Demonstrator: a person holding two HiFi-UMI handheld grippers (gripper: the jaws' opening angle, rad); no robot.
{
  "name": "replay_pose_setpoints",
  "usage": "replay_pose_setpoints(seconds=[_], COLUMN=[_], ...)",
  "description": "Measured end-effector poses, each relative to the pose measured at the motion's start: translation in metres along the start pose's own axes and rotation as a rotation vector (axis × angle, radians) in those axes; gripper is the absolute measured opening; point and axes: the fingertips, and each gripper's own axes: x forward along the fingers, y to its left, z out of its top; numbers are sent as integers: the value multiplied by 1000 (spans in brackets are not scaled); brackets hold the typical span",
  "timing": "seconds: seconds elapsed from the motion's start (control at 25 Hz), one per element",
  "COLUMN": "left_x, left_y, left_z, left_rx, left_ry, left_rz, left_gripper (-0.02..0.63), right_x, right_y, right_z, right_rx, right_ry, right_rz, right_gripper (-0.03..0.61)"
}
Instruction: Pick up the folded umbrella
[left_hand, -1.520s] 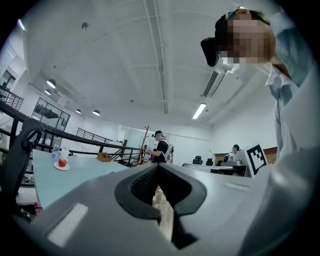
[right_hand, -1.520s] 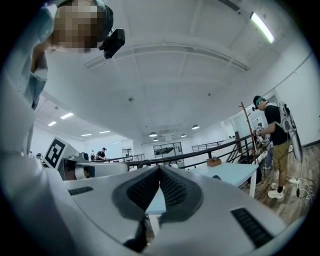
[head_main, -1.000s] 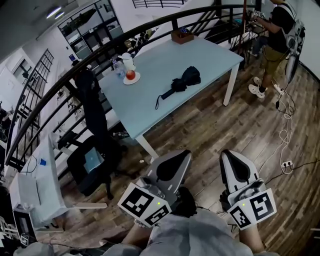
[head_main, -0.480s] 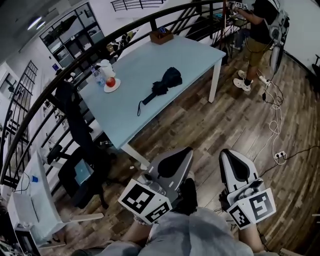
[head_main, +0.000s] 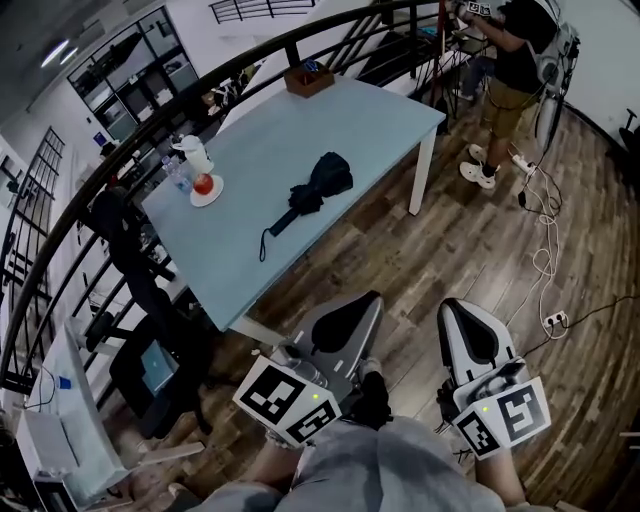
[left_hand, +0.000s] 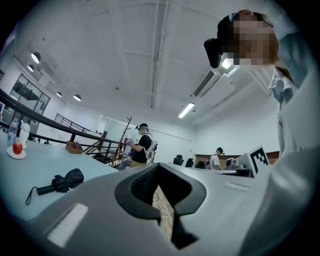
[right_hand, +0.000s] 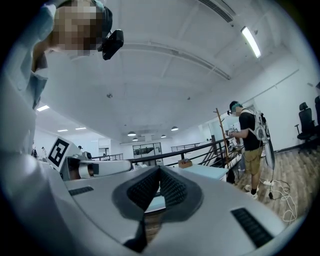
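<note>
Overall scene: a pale blue table (head_main: 300, 115) stands on a wood-plank floor (head_main: 470, 250), alongside a curved black railing (head_main: 150, 120).
Folded umbrella: the black folded umbrella (head_main: 312, 186) lies flat near the middle of the tabletop. Its handle and wrist strap point toward the near corner, and nothing touches it.
Left gripper: the left gripper (head_main: 357, 305) is held low in front of the person, well apart from the table. Its jaws are closed together with nothing between them.
Right gripper: the right gripper (head_main: 458, 312) is just beside the left one. Its pads meet at the tips and it is empty.
Left gripper view: the umbrella shows far off to the left on the table.
Table's left edge: a white plate (head_main: 206, 190) carries a small red round thing, with a white jug (head_main: 193, 152) behind it.
Table's far end: a wooden box (head_main: 307, 78).
Bystander: a person (head_main: 515, 75) in a black shirt stands past the far right corner.
Floor, right side: white cables (head_main: 545, 265).
</note>
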Motion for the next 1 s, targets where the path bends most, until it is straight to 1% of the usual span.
replay_pose_setpoints(seconds=[0.24, 0.44, 0.68, 1.0], left_x=[34, 54, 73, 92], left_y=[36, 74, 114, 160], left_z=[16, 22, 30, 39], left_rx=[26, 19, 9, 2], left_ry=[1, 2, -11, -42], left_rz=[0, 20, 42, 74], left_gripper=[5, 5, 5, 5], right_x=[42, 86, 127, 174], right_y=[-30, -42, -58, -72], right_z=[14, 13, 12, 15], right_rx=[15, 10, -6, -25], right_ry=[-28, -10, 18, 13], right_rz=[-20, 10, 19, 42], right_gripper=[0, 0, 0, 0])
